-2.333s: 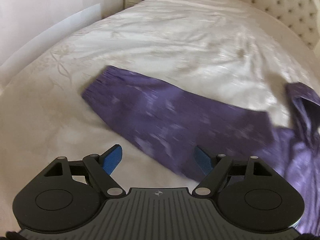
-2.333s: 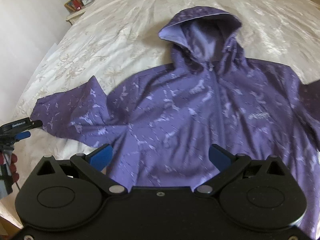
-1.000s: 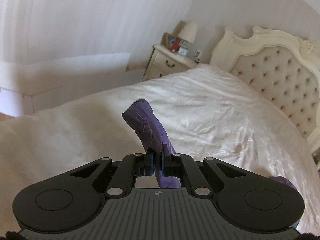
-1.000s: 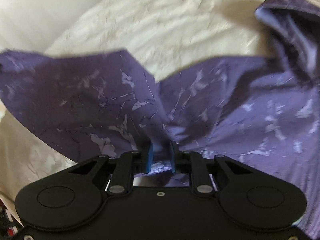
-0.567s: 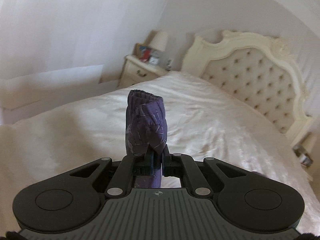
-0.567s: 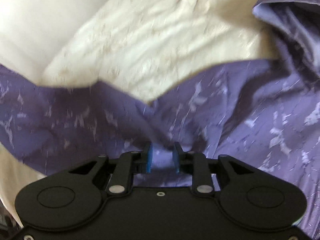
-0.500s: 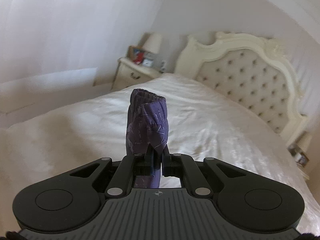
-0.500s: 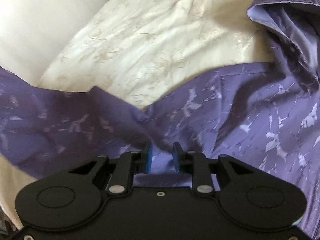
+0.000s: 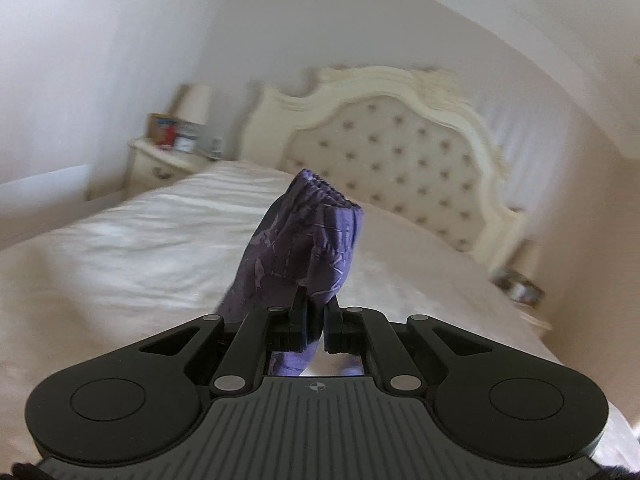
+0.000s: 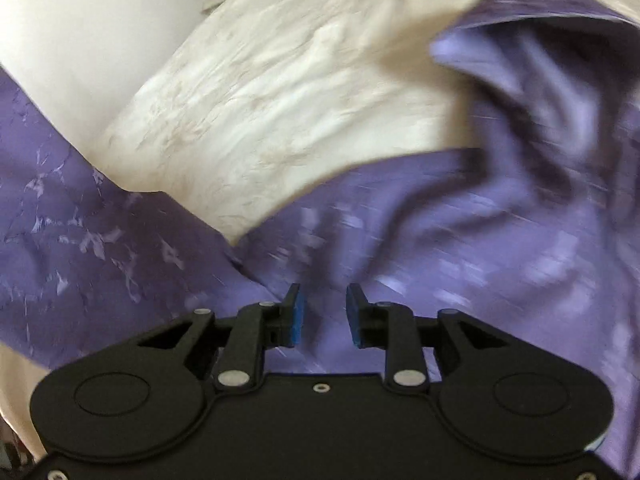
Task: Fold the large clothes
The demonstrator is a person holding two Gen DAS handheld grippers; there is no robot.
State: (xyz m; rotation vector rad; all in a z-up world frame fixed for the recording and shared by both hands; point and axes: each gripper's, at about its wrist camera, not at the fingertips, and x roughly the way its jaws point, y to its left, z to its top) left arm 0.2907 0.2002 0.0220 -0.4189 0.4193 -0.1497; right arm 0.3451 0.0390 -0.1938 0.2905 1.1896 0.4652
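A purple patterned hooded jacket [image 10: 460, 240] lies on a cream bedspread [image 10: 288, 92], its hood [image 10: 540, 60] at the upper right. In the left wrist view my left gripper [image 9: 316, 316] is shut on the sleeve cuff [image 9: 308, 232], which stands bunched above the fingers, lifted off the bed. The sleeve [image 10: 72, 232] runs off to the left in the right wrist view. My right gripper [image 10: 323, 312] hovers over the jacket's shoulder with its jaws opening; the blue pads [image 10: 297, 320] stand apart and the fabric lies below them, not pinched.
A tufted cream headboard [image 9: 400, 148] rises at the far end of the bed. A bedside table [image 9: 164, 160] with a lamp and small items stands to its left. A white wall runs along the left side of the bed.
The left gripper has carried the cuff up and swung toward the headboard. The right gripper's pads, earlier pinching the shoulder fabric, have spread and let it go.
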